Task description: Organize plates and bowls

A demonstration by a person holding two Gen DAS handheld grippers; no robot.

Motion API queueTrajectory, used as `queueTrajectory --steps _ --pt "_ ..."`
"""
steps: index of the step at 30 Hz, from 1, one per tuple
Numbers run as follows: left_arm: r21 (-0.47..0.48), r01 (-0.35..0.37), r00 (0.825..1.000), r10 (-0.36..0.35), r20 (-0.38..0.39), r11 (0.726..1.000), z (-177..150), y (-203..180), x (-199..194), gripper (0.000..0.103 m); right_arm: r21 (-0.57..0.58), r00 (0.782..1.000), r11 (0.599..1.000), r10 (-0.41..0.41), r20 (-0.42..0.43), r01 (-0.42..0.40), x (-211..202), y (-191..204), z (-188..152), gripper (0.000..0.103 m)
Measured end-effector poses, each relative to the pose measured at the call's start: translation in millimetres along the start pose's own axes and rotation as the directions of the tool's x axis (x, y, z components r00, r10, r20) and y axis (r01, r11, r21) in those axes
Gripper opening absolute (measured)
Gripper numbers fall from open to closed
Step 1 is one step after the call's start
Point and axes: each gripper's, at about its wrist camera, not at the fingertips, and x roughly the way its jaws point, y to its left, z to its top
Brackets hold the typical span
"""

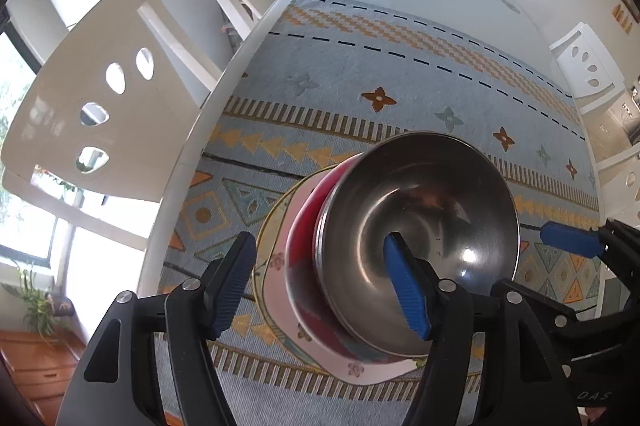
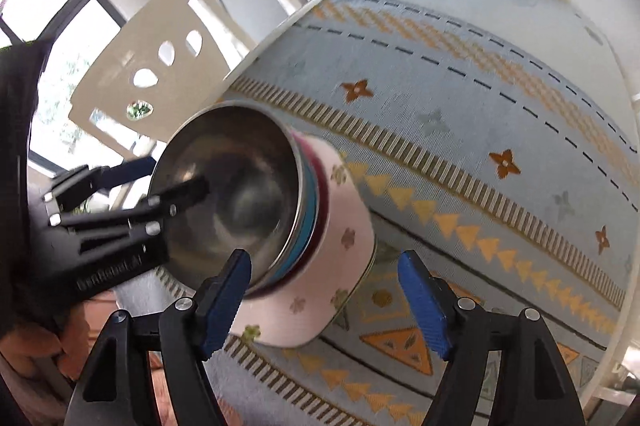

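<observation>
Bowls (image 1: 416, 226) stacked on plate (image 1: 276, 290) sit between left claw (image 1: 320, 286) fingers.

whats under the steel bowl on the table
The steel bowl is nested on a red bowl, with a blue rim showing between them, all on a pink flowered plate. Any further bowls are hidden.

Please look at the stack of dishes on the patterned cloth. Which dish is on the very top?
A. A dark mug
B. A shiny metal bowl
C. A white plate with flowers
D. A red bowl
B. The metal bowl sits uppermost, nested in a red bowl on the flowered plate, and one finger of the left tool reaches inside it.
</observation>
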Motion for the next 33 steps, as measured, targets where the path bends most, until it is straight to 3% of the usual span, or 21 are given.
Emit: queueTrajectory --steps 7,33 --pt "-0.007 -0.004 1.0 0.004 0.011 1.0 1.2 2.8 -4.3 0.069 0.003 0.998 1.0 -0.014 0.058 0.014 -15.7 -2.3 -2.8 0.074" --pt "-0.005 -0.032 0.999 0.033 0.009 0.999 -1.5 9.4 -2.7 0.069 0.02 0.999 1.0 0.004 0.041 -0.005 -11.1 -0.8 -3.3 0.074"
